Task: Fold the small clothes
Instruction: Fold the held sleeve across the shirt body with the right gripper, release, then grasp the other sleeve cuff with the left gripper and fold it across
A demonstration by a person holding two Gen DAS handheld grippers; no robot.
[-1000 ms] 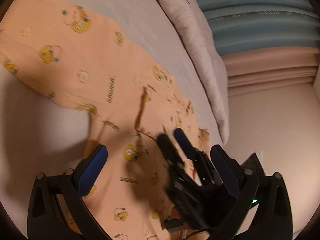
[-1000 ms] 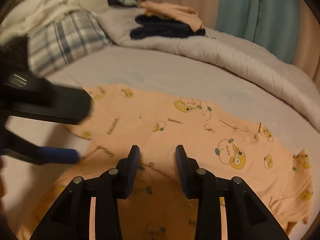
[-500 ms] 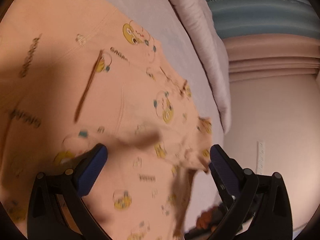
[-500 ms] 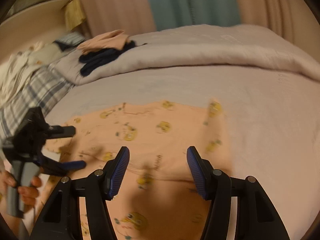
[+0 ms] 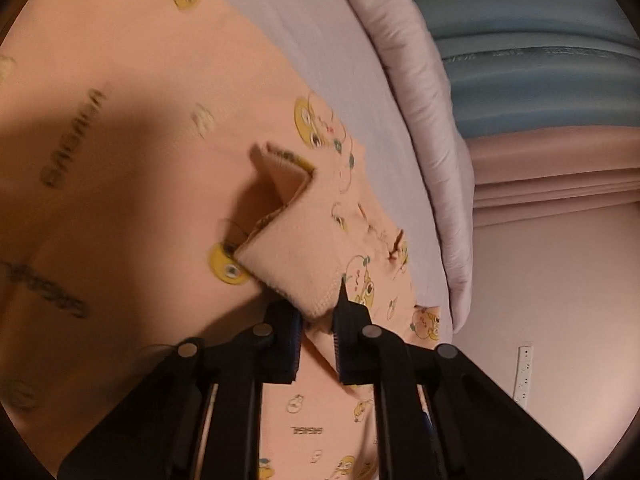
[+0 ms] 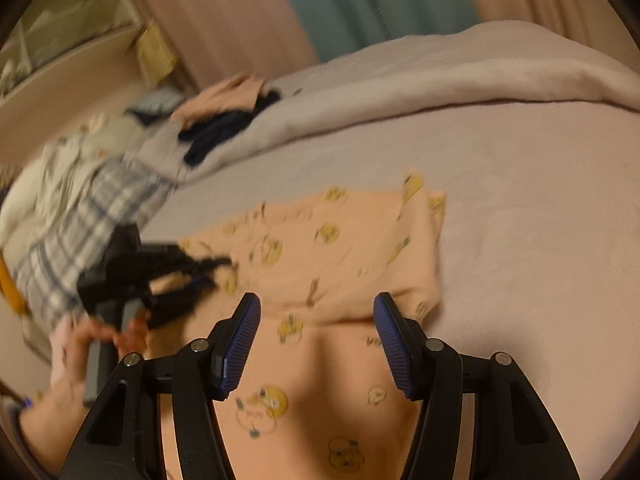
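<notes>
- Where its two fingers meet, the left gripper (image 5: 318, 326) is pinched on a folded hem corner of the peach garment (image 5: 132, 208), and the cloth rises from the gap as a raised flap with a stitched edge.
- Left gripper seen from the right wrist view (image 6: 208, 270): blurred, at the garment's left edge, with the person's left hand (image 6: 76, 356) around its handle.
- Right gripper (image 6: 318, 346): fingers spread wide apart, blue ribbed pads (image 6: 240, 346) facing each other, hovering over the garment with nothing between them.
- Peach garment: printed with yellow cartoon figures and lettering, spread on the pale bed sheet (image 6: 540, 220); in the right wrist view (image 6: 340, 248) its far part lies doubled over the near part.
- Rolled duvet (image 6: 460, 76): along the far side of the sheet.
- Dark and peach folded clothes (image 6: 224, 120): stacked on the duvet's left end.
- Plaid fabric (image 6: 80, 216): heaped further left.
- Teal curtain (image 5: 532, 64) and pink curtains (image 6: 224, 12): beyond the bed.
</notes>
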